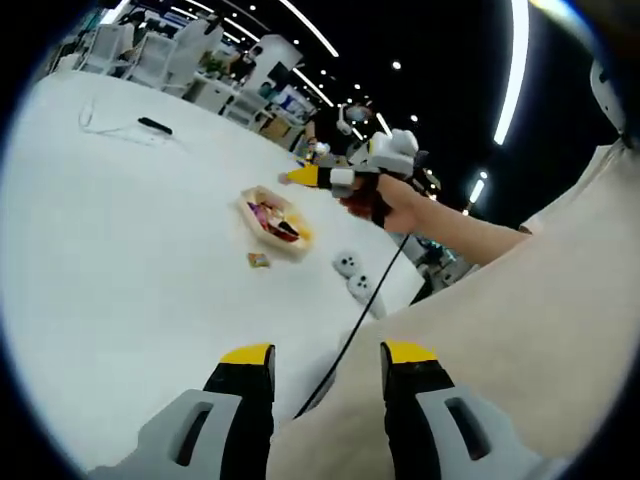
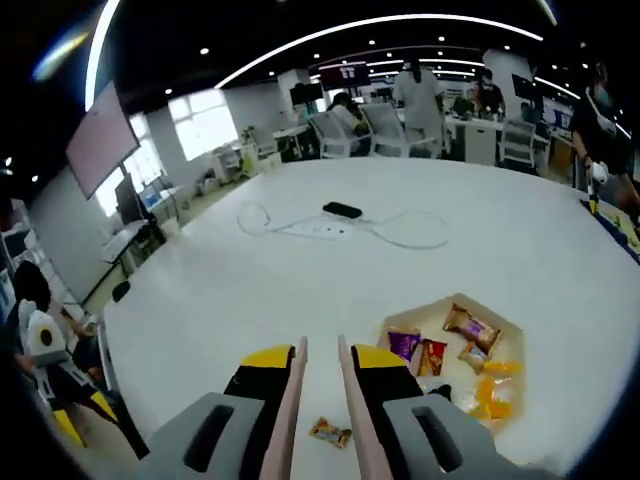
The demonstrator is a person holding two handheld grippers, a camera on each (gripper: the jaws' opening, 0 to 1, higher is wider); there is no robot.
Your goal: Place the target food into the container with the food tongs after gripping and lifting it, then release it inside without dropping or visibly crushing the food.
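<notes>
Snack packet lies on white office table; right hand-held gripper apparently grips tongs; left unclenched.

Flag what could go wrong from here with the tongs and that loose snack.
1. The snack packet is small and flat on the table; the tongs in the right gripper might slip off it.
2. The container already holds several snacks, so a release could land on its rim.
3. The cable could drag.

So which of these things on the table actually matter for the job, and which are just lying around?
For the job:
tongs in the right gripper
loose snack packet
container of snacks

Lying about:
black device
white cable
two white dotted objects
</notes>
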